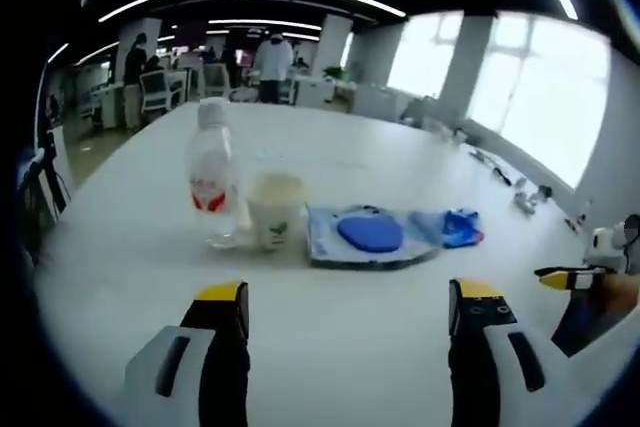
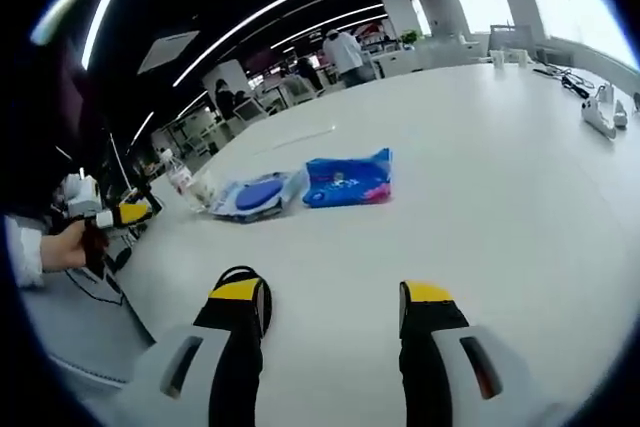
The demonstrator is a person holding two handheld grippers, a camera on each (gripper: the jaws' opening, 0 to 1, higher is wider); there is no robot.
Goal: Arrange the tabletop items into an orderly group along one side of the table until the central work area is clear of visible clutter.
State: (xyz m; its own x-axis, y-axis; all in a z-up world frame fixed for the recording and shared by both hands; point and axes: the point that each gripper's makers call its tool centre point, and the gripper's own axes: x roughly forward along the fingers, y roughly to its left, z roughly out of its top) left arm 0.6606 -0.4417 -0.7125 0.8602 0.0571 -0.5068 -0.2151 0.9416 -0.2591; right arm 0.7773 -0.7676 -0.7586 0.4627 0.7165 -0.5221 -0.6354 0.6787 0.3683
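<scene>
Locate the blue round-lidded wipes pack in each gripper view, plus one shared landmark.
Left gripper view: the wipes pack lies at centre, just right of the paper cup and the water bottle, above the jaws.
Right gripper view: the wipes pack lies left of centre, above the left jaw, with the bottle further left.
Shared landmark: the blue snack bag, lying right of the pack in both views.

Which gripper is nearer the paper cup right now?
Left. The left gripper faces the paper cup straight ahead across a short stretch of bare table. The right gripper is farther off, with the blue packet lying between it and the cup's end.
</scene>
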